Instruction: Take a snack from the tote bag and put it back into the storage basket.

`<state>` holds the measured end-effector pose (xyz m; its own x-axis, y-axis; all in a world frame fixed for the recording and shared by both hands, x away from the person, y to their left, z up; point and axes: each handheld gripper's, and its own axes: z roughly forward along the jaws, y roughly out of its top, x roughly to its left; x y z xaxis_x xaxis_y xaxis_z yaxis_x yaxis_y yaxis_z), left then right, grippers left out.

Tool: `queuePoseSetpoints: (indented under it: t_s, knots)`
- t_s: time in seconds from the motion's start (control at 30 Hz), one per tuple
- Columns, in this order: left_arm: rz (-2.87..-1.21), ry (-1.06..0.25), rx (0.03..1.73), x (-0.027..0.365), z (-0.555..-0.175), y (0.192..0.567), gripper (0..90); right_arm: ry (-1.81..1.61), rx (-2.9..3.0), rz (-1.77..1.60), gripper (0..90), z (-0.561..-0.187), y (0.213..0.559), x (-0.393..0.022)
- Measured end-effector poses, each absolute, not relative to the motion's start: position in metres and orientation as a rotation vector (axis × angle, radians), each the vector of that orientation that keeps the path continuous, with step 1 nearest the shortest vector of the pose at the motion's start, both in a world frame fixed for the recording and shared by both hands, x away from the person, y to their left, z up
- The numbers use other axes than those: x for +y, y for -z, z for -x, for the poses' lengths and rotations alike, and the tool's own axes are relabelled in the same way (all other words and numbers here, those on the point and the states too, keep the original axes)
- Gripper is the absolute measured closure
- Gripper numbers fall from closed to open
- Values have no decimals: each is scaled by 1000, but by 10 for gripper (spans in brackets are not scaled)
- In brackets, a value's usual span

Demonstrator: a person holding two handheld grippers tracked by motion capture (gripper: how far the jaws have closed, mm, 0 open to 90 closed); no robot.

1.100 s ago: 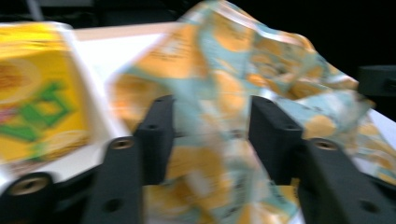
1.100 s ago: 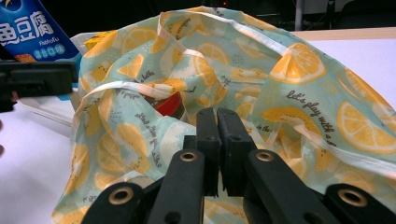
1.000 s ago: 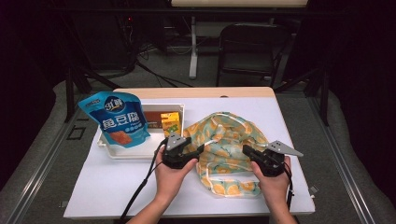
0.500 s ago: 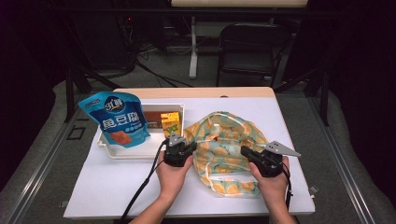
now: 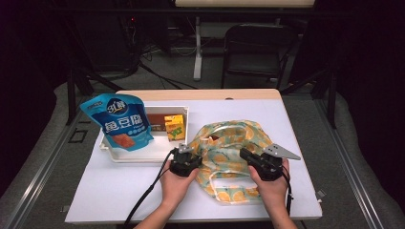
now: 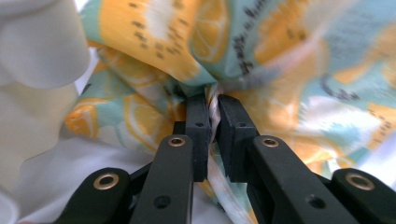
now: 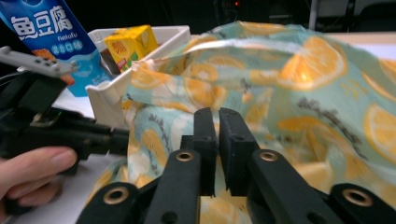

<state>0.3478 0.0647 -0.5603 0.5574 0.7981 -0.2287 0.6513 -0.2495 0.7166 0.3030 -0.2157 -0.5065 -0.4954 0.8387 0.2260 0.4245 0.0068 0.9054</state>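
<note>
My left gripper [image 6: 211, 100], jaws wide a second ago, has dropped and pinched the orange-print teal fabric bag [image 5: 229, 143], my right gripper [image 7: 218, 116] still clamping it.

In the left gripper view the orange-print bag [image 6: 261, 60] is blurred and cut off by the top and right edges, while in the high view the blue pouch [image 5: 122, 121] hides part of the white tray [image 5: 186, 117] behind it.

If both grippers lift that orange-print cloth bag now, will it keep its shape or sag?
It will probably sag: the cloth bag lies crumpled in soft folds. It likely weighs little, being thin fabric. It bunches between the left gripper pads, so the pinch should hold.
</note>
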Motion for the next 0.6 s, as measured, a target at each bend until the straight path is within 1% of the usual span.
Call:
queuePoseSetpoints:
  t_s: [0.07, 0.17, 0.27, 0.43, 0.47, 0.5, 0.6]
  knots:
    - [-1973, -248, 1143, 68, -344, 556, 818, -1495, 1913, -1279, 785, -306, 502, -209]
    - [-1934, -262, 1122, 78, -340, 546, 748, -1502, 1935, -1249, 700, -308, 499, -198]
    - [-1897, -281, 1083, 85, -334, 531, 673, -1451, 1944, -1223, 542, -311, 501, -186]
    - [-1815, -331, 1033, 87, -330, 511, 574, -1416, 1983, -1212, 352, -315, 501, -177]
    - [-1800, -354, 1024, 84, -330, 508, 554, -1389, 2005, -1222, 333, -318, 504, -176]
    - [-1802, -378, 1012, 81, -331, 505, 531, -1370, 2009, -1231, 332, -320, 507, -174]
    - [-1835, -379, 992, 68, -338, 503, 449, -1335, 2028, -1247, 352, -324, 514, -172]
